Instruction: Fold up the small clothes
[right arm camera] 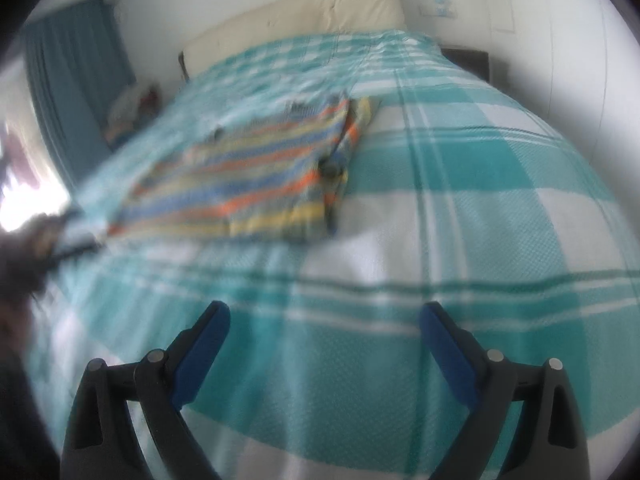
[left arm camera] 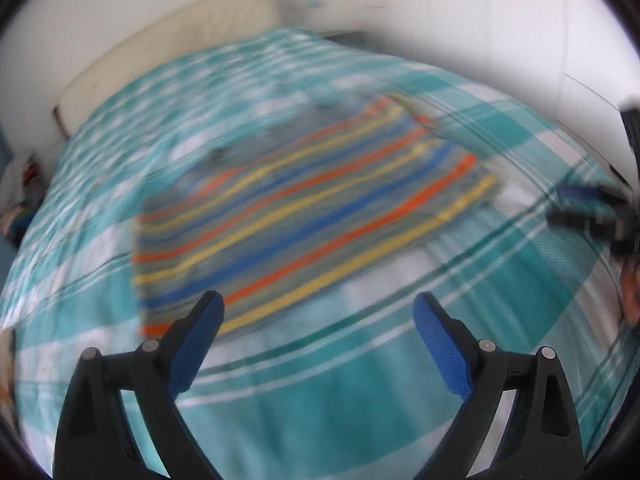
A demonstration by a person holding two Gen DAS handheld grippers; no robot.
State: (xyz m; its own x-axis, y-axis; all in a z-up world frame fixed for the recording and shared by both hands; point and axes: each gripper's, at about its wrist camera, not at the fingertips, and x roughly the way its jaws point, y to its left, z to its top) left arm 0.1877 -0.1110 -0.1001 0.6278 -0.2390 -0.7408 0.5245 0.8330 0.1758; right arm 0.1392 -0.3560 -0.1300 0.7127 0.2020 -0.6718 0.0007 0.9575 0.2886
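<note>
The left gripper (left arm camera: pixel 318 312) tilts down over the teal-and-white checked bedspread (left arm camera: pixel 500 264), its blue-padded jaws spread wide with nothing between them, its left pad at the near edge of the striped garment (left arm camera: pixel 304 216) in the blurred view. That garment lies flat on the bed, folded along its right side. The right gripper (right arm camera: pixel 324 322) also tilts down, jaws wide and empty, over bare bedspread well short of the garment; each gripper shows at the edge of the other's view.
</note>
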